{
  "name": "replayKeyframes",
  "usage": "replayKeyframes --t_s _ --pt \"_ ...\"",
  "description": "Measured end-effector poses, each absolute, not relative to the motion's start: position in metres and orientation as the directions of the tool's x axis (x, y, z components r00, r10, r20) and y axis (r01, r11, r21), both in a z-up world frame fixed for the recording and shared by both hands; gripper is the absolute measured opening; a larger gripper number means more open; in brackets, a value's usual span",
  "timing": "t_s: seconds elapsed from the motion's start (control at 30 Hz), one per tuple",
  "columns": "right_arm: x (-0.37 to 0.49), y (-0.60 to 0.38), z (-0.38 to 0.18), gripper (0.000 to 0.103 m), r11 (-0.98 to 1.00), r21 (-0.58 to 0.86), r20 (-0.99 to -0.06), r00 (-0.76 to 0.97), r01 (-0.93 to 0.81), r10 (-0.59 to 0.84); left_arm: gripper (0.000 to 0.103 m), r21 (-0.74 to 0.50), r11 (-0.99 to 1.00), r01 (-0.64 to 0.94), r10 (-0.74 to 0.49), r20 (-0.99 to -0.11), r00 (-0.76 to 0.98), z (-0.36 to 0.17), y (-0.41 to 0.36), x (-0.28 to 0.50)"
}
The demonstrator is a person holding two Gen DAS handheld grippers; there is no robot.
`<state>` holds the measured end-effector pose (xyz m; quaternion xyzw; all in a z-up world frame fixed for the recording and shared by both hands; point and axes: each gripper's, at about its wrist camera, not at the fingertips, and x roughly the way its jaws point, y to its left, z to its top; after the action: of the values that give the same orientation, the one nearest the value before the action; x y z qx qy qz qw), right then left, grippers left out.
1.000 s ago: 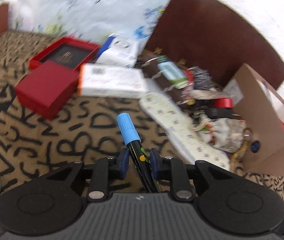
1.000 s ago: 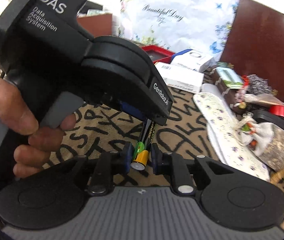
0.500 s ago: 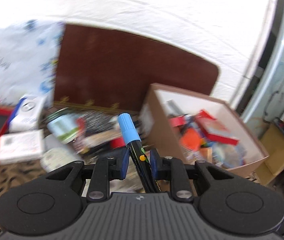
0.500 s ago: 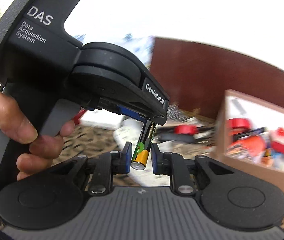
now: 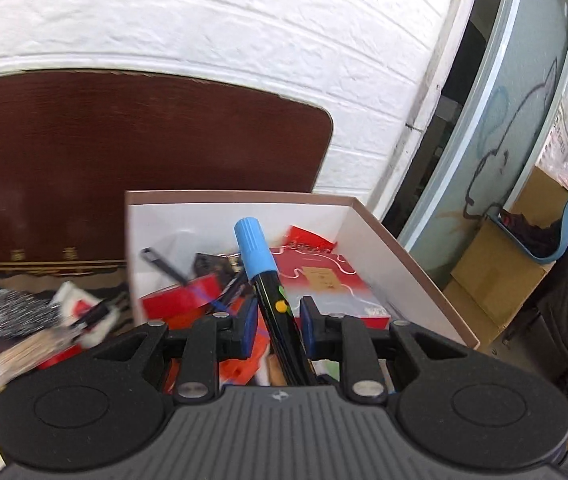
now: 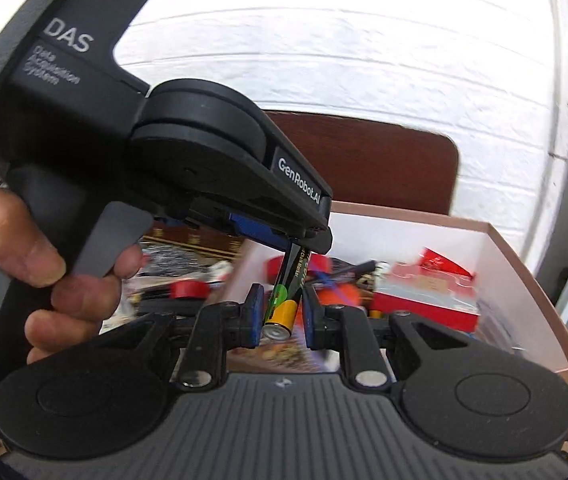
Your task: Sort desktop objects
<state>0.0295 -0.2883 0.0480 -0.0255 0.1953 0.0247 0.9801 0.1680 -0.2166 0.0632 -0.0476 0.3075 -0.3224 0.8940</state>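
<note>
My left gripper (image 5: pixel 276 324) is shut on a black marker (image 5: pixel 274 304) with a light-blue cap (image 5: pixel 255 248) that sticks up and forward. It hangs over the near side of an open brown box (image 5: pixel 403 248) with white inner walls, part full of red packets and small items. My right gripper (image 6: pixel 282 316) is shut on a black, green and orange battery (image 6: pixel 284 304), tilted upright. The same box (image 6: pixel 523 276) lies just ahead and to the right of it. A hand (image 6: pixel 24 248) holds the left gripper's black housing (image 6: pixel 204 152) close in front on the left.
A dark brown board (image 5: pixel 124 160) leans on the white brick wall (image 5: pixel 244 40) behind the box. Blurred clutter (image 5: pixel 24 320) lies left of the box. A glass door (image 5: pixel 503 140) and stacked cardboard cartons (image 5: pixel 495 272) stand to the right.
Both grippers have swung right and upward, away from the letter-patterned cloth. The box, once off at the right edge, now lies straight ahead and close. Marker and battery stay gripped.
</note>
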Motion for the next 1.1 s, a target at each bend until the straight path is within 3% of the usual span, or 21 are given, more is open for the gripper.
replayKeyframes --t_s 0.23,0.27,0.3,0.37,0.4,0.43,0.47,0.6,0.7,0.77,0.9,0.97,1.1 --pt "0.073 -0.315 0.037 0.018 0.999 -0.032 -0.419 0.908 -0.034 0.017 0.025 -0.334 0.791 0.512 -0.606 -0.545 0.580 0.045 -0.238 0.208" --pt "0.078 -0.317 0.034 0.018 0.998 -0.043 -0.426 0.905 -0.036 0.014 0.036 -0.348 0.794 0.499 -0.605 -0.542 0.583 0.043 -0.237 0.212" --pt "0.084 -0.317 0.031 0.018 0.997 -0.058 -0.439 0.898 -0.041 0.011 0.059 -0.360 0.796 0.487 -0.603 -0.542 0.585 0.042 -0.235 0.215" --pt "0.089 -0.315 0.026 0.022 0.996 -0.085 -0.457 0.889 -0.040 -0.003 0.081 -0.377 0.796 0.474 -0.605 -0.531 0.594 0.041 -0.229 0.216" --pt "0.089 -0.314 0.024 0.028 0.994 -0.099 -0.458 0.889 -0.039 -0.011 0.081 -0.379 0.787 0.488 -0.617 -0.510 0.600 0.041 -0.225 0.214" --pt "0.088 -0.313 0.022 0.045 0.994 -0.102 -0.455 0.890 -0.041 -0.010 0.082 -0.374 0.779 0.503 -0.626 -0.496 0.602 0.043 -0.223 0.212" --pt "0.086 -0.313 0.021 0.052 0.994 -0.097 -0.447 0.894 -0.042 -0.006 0.087 -0.363 0.780 0.509 -0.625 -0.497 0.603 0.044 -0.222 0.211" --pt "0.079 -0.311 0.019 0.060 0.996 -0.076 -0.445 0.895 -0.039 0.001 0.090 -0.338 0.797 0.501 -0.603 -0.507 0.616 0.046 -0.221 0.207" --pt "0.073 -0.309 0.019 0.074 0.996 -0.083 -0.438 0.899 -0.028 -0.011 0.099 -0.327 0.806 0.493 -0.590 -0.512 0.625 0.047 -0.222 0.203" --pt "0.069 -0.308 0.020 0.086 0.996 -0.083 -0.430 0.903 -0.020 -0.017 0.099 -0.317 0.812 0.491 -0.582 -0.505 0.637 0.048 -0.222 0.199" --pt "0.061 -0.310 0.026 0.089 0.997 -0.079 -0.418 0.908 -0.002 -0.031 0.100 -0.286 0.824 0.489 -0.564 -0.498 0.659 0.054 -0.220 0.188" --pt "0.071 -0.314 0.028 0.095 0.996 -0.088 -0.419 0.907 0.010 -0.046 0.103 -0.258 0.830 0.495 -0.552 -0.509 0.661 0.057 -0.221 0.182" --pt "0.064 -0.318 0.028 0.095 0.995 -0.090 -0.414 0.908 0.035 -0.069 0.103 -0.193 0.835 0.515 -0.530 -0.532 0.660 0.059 -0.224 0.168"
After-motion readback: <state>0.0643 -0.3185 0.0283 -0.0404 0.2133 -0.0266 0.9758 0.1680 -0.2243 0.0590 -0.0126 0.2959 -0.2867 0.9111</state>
